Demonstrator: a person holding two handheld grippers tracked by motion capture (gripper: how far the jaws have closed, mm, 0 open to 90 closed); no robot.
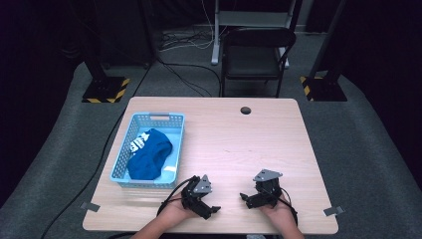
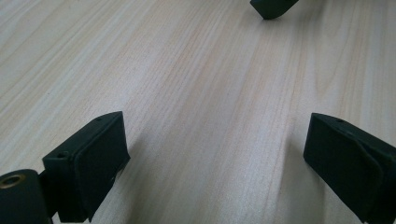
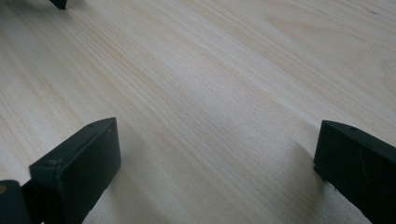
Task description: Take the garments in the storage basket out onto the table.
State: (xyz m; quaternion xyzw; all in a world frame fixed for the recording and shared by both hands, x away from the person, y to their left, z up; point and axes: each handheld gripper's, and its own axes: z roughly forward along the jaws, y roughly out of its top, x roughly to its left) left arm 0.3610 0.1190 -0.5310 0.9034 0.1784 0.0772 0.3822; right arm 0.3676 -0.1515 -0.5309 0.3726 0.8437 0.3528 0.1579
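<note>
Both grippers rested low over the bare near part of the table [image 1: 234, 144], the left gripper [image 1: 211, 208] and the right gripper [image 1: 245, 198] pointing inward at each other with a gap of wood between them, each with its jaws spread wide and nothing between them. The nearest things lay well to the left: a blue cloth [image 1: 149, 155] bunched inside the light-blue basket [image 1: 125, 149], with a small black-and-white patterned piece [image 1: 139, 142] at its far edge, apart from both grippers
</note>
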